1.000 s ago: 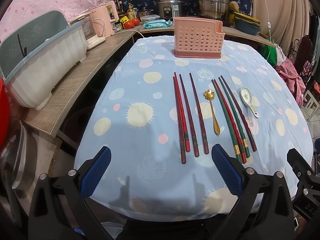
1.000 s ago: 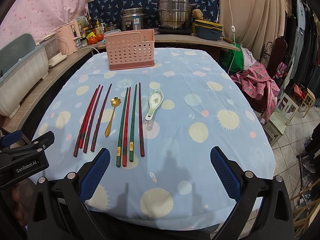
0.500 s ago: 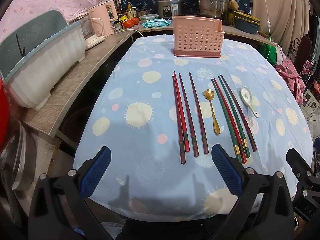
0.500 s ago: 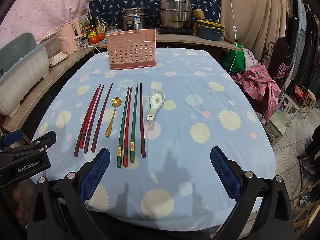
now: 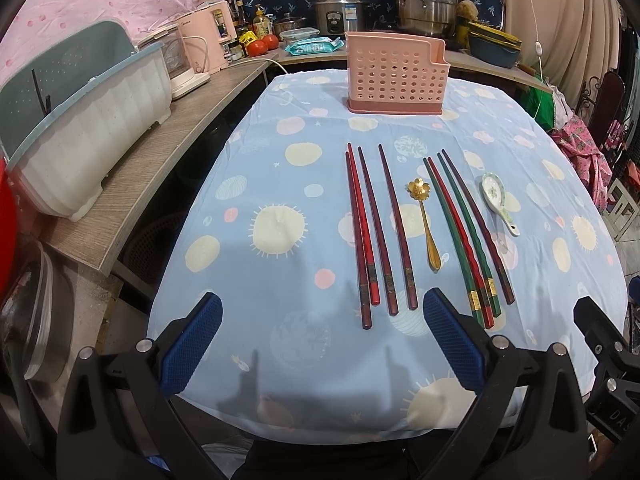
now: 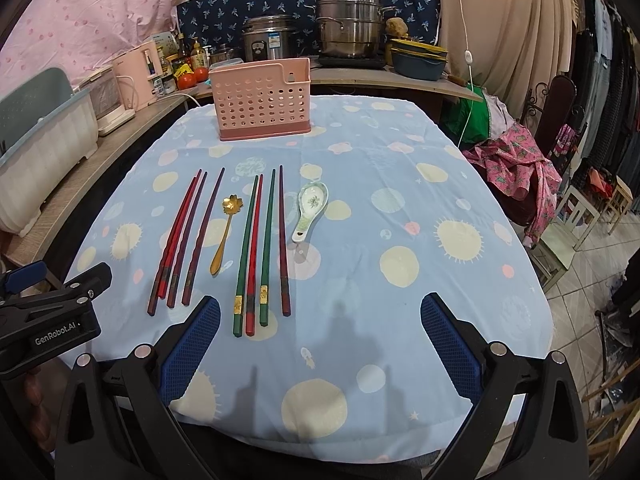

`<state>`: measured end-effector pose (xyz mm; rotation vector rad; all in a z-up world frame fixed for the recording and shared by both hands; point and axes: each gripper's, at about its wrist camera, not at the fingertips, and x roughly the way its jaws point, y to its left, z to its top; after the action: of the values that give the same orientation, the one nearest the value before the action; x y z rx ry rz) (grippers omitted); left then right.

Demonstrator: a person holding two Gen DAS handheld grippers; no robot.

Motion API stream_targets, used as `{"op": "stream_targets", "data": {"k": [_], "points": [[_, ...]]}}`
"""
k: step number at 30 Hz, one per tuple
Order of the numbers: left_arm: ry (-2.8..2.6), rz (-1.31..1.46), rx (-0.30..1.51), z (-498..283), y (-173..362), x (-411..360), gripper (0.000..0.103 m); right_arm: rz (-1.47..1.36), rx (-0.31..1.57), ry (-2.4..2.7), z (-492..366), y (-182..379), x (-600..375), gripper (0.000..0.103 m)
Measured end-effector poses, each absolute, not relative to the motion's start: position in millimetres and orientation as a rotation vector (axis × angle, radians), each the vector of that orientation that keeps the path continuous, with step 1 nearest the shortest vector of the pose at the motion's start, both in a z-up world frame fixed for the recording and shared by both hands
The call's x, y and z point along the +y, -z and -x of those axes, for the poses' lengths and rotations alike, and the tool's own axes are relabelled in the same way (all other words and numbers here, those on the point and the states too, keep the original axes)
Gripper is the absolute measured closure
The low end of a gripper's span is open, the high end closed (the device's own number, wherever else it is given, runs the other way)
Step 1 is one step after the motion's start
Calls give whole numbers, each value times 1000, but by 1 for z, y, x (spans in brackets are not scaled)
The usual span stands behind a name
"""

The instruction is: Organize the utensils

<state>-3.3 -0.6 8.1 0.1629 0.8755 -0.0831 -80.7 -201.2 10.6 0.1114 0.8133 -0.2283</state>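
1. I hold my left gripper (image 5: 318,340) low at the near edge of the table, jaws spread wide and nothing between the blue pads. My right gripper (image 6: 318,340) sits just beside it, equally spread and empty.

2. Just ahead of the left gripper, toward its right finger, lie the dark red chopsticks (image 5: 376,228), four of them, thick ends nearest me. They look light, stiff and lacquered, so I expect them to be slippery and to roll. I would pinch near the thick, banded end, across the shaft, and press down into the soft tablecloth (image 5: 260,280) to get under them.

3. Ahead of the right gripper's left finger lies the second set, the green and red chopsticks (image 6: 260,248), some with gold bands near my end. Two of them touch, so taking one alone may drag its neighbour.

4. Between the two sets rests the gold spoon (image 5: 424,224): thin metal, low to the cloth. The narrow handle looks like the place to grasp.

5. Right of the sets, farther out, is the ceramic spoon (image 6: 310,210). I judge it heavier and breakable, so I would grip the handle firmly and set it down gently.

6. Farthest ahead stands the pink utensil holder (image 5: 396,74), upright, empty as far as I can tell, well apart from everything.
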Motion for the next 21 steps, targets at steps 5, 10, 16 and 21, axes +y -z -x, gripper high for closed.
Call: {"op": "stream_targets", "data": {"k": [5, 10, 16, 21], "points": [[82, -162, 879, 2, -8, 0, 7, -113, 814, 228, 80, -10, -201, 7], [82, -161, 879, 1, -8, 0, 7, -112, 814, 227, 80, -11, -201, 7], [81, -161, 879, 1, -8, 0, 7, -113, 814, 227, 80, -10, -201, 7], [80, -161, 879, 0, -7, 1, 7, -114, 812, 222, 79, -9, -201, 7]]}}
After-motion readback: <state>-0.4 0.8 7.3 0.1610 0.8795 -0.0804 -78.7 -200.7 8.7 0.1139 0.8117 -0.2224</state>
